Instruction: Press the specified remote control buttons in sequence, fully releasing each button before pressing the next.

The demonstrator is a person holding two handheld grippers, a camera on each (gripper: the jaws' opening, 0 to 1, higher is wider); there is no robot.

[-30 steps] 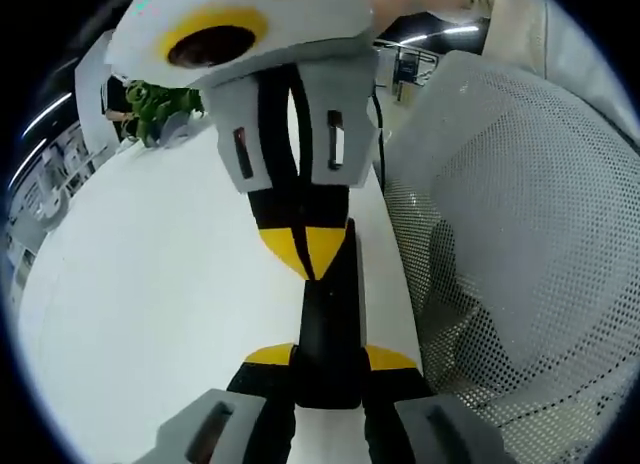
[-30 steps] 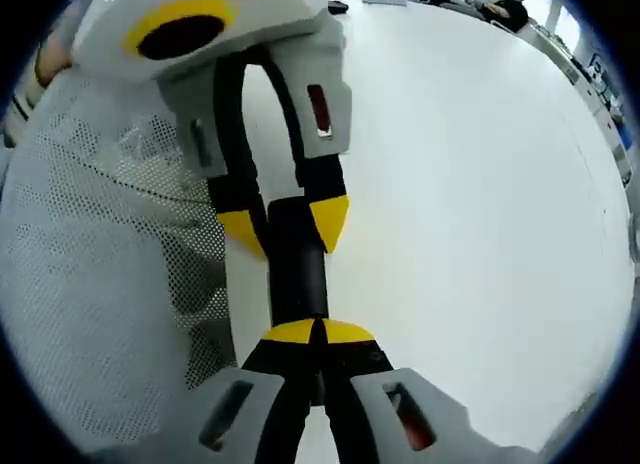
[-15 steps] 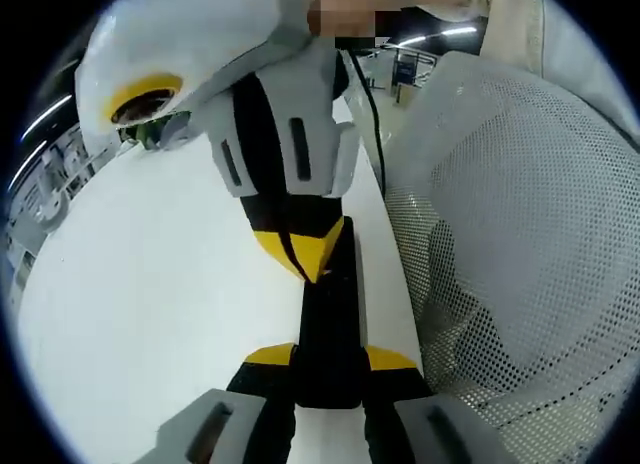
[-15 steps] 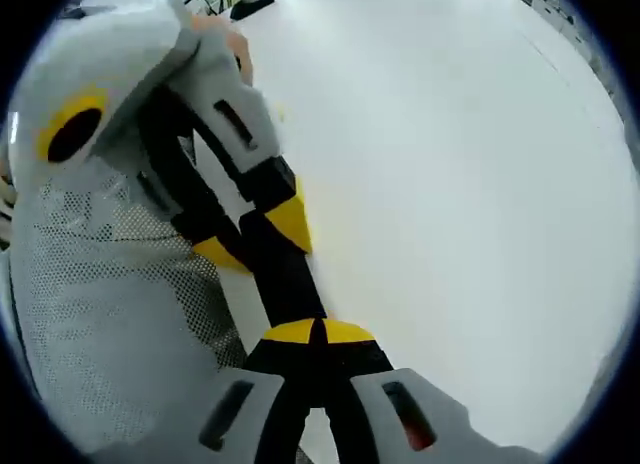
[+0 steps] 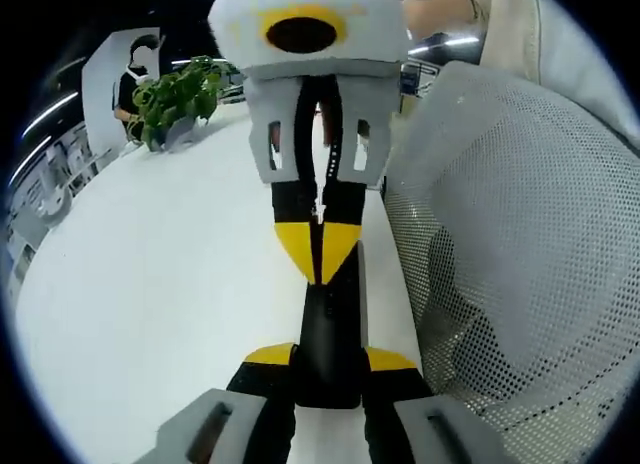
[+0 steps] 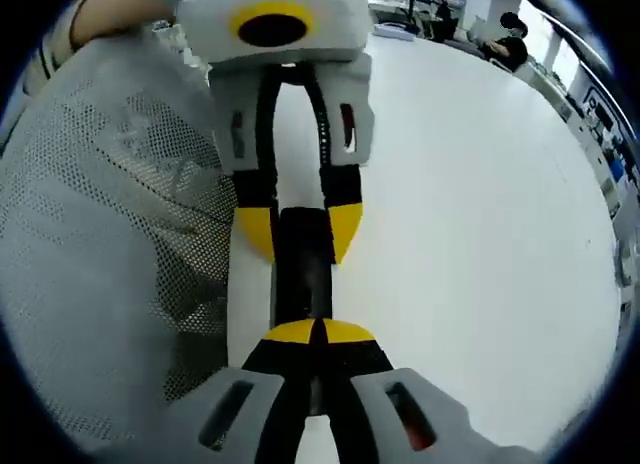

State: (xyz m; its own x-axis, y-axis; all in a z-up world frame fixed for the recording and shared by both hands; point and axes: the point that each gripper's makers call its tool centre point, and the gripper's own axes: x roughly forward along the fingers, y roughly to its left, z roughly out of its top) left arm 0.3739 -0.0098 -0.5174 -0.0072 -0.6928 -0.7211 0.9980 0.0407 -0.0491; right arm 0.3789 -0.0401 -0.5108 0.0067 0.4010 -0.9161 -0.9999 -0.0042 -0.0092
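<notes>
The remote control, a slim black bar, is held near the worktop edge by its near end between the yellow-tipped fingers of the left gripper, which are closed narrowly on its two sides. In the right gripper view the same remote control is seen from its other end, gripped at its far end by the left gripper. The right gripper is brought with its fingers pressed together, tips meeting over the upper face of the remote; whether a button is being depressed cannot be told, as no buttons are resolved.

For the press to be done well, the left hold is best kept firm and level, so that the bar is not tipped or pushed along. The closed right tips are best brought straight down on one button and lifted fully clear before the next is approached.

Beside the remote a white mesh chair back is seen, just past the worktop edge. Farther off a potted plant stands at the far side of the worktop.
</notes>
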